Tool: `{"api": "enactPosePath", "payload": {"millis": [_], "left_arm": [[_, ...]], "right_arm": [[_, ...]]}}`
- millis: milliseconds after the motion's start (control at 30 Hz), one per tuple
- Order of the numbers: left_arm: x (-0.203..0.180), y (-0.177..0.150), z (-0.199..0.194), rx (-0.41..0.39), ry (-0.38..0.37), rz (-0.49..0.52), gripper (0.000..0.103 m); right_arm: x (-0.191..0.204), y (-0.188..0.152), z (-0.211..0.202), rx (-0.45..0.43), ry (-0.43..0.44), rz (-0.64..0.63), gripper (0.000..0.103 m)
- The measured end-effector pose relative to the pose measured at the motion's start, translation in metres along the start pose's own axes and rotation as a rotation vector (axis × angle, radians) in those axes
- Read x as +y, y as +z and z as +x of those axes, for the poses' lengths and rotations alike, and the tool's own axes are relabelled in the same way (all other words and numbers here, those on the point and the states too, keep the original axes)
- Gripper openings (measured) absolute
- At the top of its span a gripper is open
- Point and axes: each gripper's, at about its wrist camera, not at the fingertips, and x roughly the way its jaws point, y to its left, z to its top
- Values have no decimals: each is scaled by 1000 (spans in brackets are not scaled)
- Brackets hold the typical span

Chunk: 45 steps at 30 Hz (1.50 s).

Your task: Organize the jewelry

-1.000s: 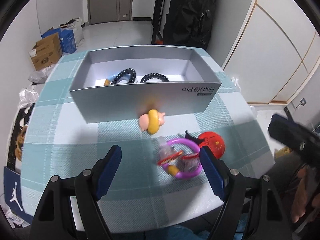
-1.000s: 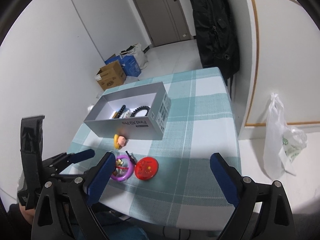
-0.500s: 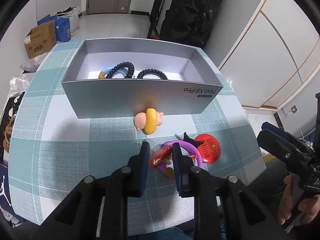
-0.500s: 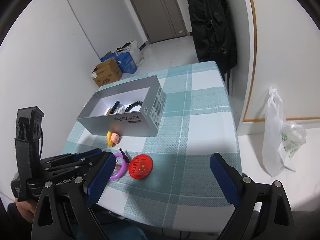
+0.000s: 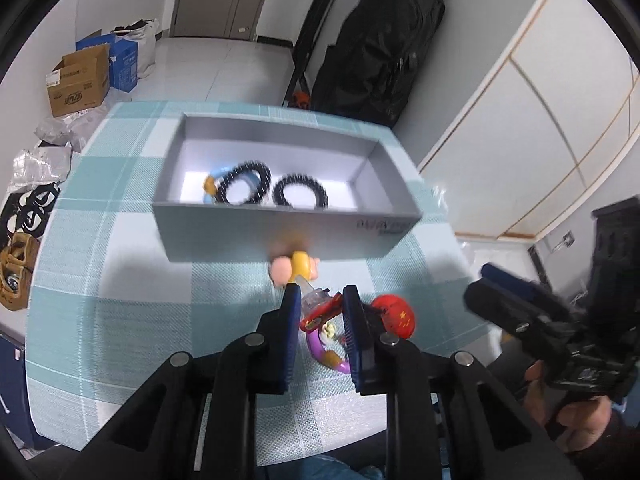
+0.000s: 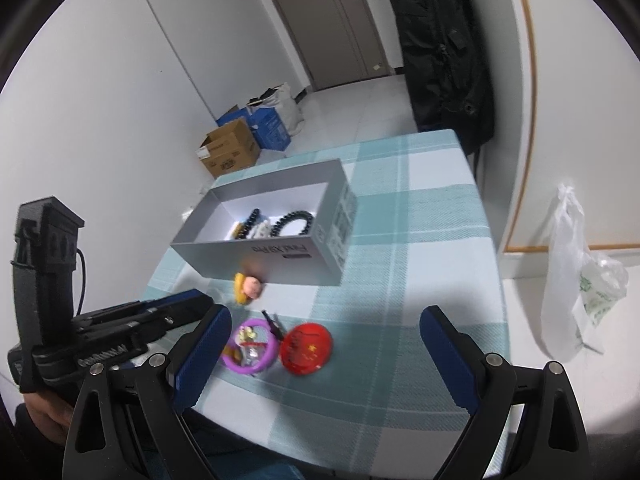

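Note:
My left gripper (image 5: 318, 300) is shut on a small red and clear trinket (image 5: 320, 310) and holds it above a purple ring bracelet (image 5: 320, 350) on the checked tablecloth. A pink and yellow hair clip (image 5: 294, 270) lies against the front wall of the grey box (image 5: 280, 236), which holds black coiled hair ties (image 5: 300, 194). A red round badge (image 5: 396, 316) lies right of the bracelet. My right gripper (image 6: 324, 344) is open and empty above the table's near edge, over the bracelet (image 6: 250, 344) and the badge (image 6: 306, 346).
A black backpack (image 5: 384, 48) hangs behind the table. Cardboard boxes (image 5: 78, 80) and bags stand on the floor at the left. A white plastic bag (image 6: 580, 292) hangs right of the table. The table's near edge (image 6: 360, 420) is close to both grippers.
My left gripper closed from wide open onto the red trinket and has lifted it toward the box. My right gripper stayed open and moved little.

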Motion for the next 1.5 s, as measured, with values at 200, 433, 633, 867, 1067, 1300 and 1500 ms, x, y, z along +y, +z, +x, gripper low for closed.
{"api": "enactPosePath", "payload": {"millis": [200, 433, 633, 867, 1067, 1300, 1500], "left_arm": [[21, 15, -24, -86, -73, -78, 16], [45, 29, -39, -168, -59, -148, 16], [60, 36, -38, -184, -59, -167, 16], [71, 43, -39, -184, -88, -209, 16], [71, 44, -46, -205, -77, -185, 16], [76, 44, -50, -219, -87, -207, 16], [77, 45, -52, -224, -93, -213, 16]], "right_arm": [[21, 7, 19, 55, 69, -29, 96], [45, 6, 52, 130, 94, -38, 85], [56, 8, 77, 161, 99, -22, 71], [68, 7, 96, 189, 61, -28, 65], [77, 8, 105, 204, -12, -36, 52], [86, 8, 109, 209, -90, -104, 25], [88, 6, 109, 217, -91, -115, 25]]}}
